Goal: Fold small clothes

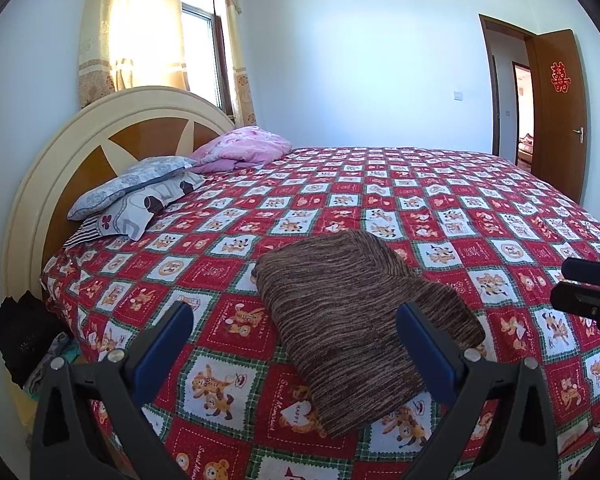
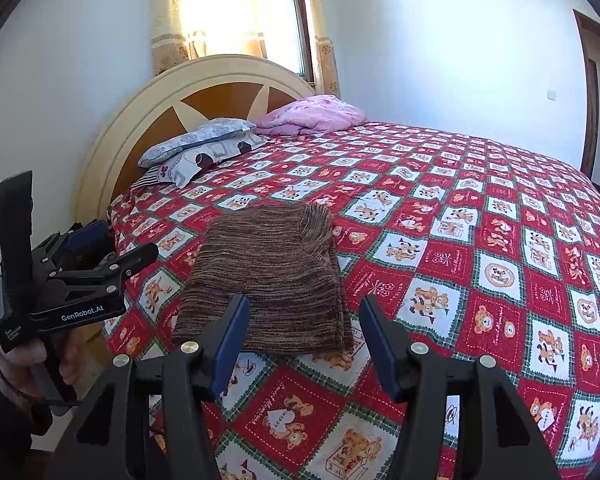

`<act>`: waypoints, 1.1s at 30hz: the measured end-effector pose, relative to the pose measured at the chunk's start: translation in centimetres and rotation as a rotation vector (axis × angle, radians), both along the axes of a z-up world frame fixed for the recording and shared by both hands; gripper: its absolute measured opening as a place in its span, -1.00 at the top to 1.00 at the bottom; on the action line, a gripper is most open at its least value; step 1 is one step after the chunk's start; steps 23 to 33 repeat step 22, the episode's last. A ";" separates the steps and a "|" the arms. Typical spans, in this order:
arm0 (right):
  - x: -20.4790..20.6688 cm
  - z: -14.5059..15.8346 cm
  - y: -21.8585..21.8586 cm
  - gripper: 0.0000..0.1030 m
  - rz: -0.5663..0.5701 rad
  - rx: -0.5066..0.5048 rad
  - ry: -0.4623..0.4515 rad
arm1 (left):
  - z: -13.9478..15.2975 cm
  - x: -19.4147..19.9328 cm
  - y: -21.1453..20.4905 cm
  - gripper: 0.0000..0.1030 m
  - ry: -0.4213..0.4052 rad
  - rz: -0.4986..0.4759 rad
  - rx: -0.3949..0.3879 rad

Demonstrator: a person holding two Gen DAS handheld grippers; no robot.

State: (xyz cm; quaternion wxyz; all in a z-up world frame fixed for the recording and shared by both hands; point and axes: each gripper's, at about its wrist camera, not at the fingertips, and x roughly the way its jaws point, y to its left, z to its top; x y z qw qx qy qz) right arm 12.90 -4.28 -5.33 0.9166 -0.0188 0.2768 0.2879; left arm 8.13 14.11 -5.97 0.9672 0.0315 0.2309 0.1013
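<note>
Bed [image 1: 480, 208] bears folded brown sweater [image 1: 356, 320], pillows [image 1: 140, 188], pink quilt [image 1: 244, 148].

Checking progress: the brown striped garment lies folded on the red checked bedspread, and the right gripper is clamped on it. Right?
Not quite. The right gripper is open and holds nothing, as the right wrist view shows. The brown striped garment does lie folded on the red checked bedspread.

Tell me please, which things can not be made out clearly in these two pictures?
- Brown knit garment: folded; its type stays unclear; the right gripper covers its near edge in the right wrist view.
- Dark clothes beside the bed: left wrist view, cut by the bed's edge.
- Room beyond the door: too small.
- Right gripper: left wrist view, cut off by the frame edge.
- Left gripper: open, nothing held.
</note>
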 end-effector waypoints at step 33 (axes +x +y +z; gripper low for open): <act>0.0 -0.4 -0.3 -0.14 0.013 -0.014 -0.001 | 0.0 0.0 0.4 -1.00 -0.014 0.065 0.019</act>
